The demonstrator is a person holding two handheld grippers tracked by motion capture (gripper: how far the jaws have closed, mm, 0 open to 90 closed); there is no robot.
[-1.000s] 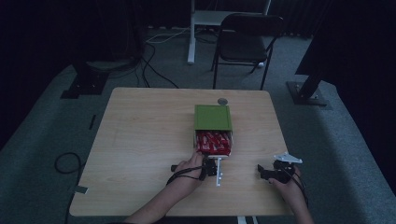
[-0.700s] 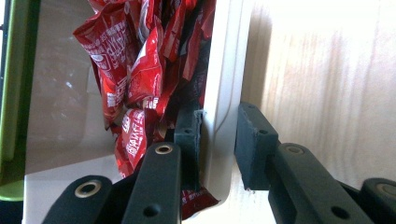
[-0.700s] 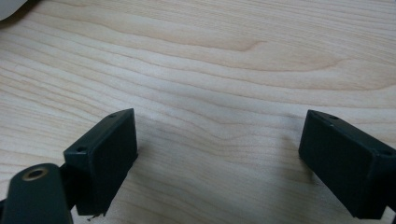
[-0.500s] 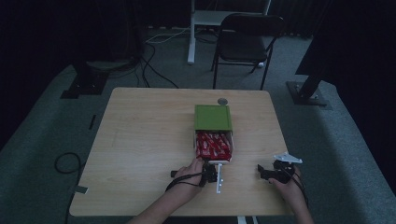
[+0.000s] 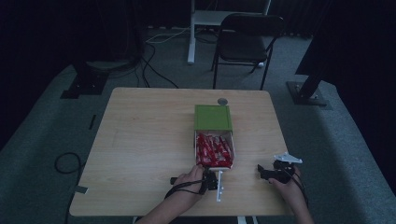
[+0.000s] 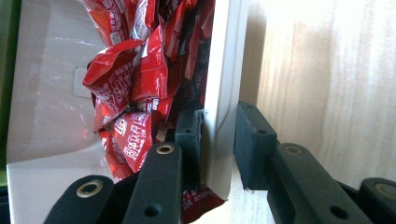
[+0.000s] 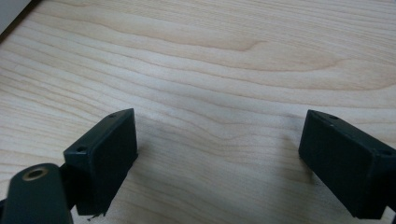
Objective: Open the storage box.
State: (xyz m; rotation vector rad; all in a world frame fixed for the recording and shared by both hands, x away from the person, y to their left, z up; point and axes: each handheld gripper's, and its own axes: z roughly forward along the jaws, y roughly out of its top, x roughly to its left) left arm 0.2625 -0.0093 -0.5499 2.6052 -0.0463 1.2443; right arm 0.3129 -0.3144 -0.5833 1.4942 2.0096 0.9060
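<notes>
A green sleeve box (image 5: 213, 117) lies at the table's middle, and a white drawer (image 5: 232, 150) full of red snack packets (image 5: 214, 148) sticks out of it toward me. My left gripper (image 5: 212, 171) is at the drawer's near end. In the left gripper view its jaws straddle the drawer's white front wall (image 6: 223, 70), one pad inside against the packets (image 6: 135, 79), the other pad outside, closed on the wall (image 6: 219, 126). My right gripper (image 5: 262, 171) rests near the table's front right, open over bare wood (image 7: 219, 149), holding nothing.
The wooden table (image 5: 144, 135) has wide free room on its left half. A small grey round disc (image 5: 222, 101) sits at the far edge behind the box. A black chair (image 5: 247, 42) and floor cables (image 5: 154, 70) lie beyond the table.
The left gripper has drawn back toward me with the drawer wall, and the drawer now sticks out farther from the green sleeve. The right gripper has stayed put.
</notes>
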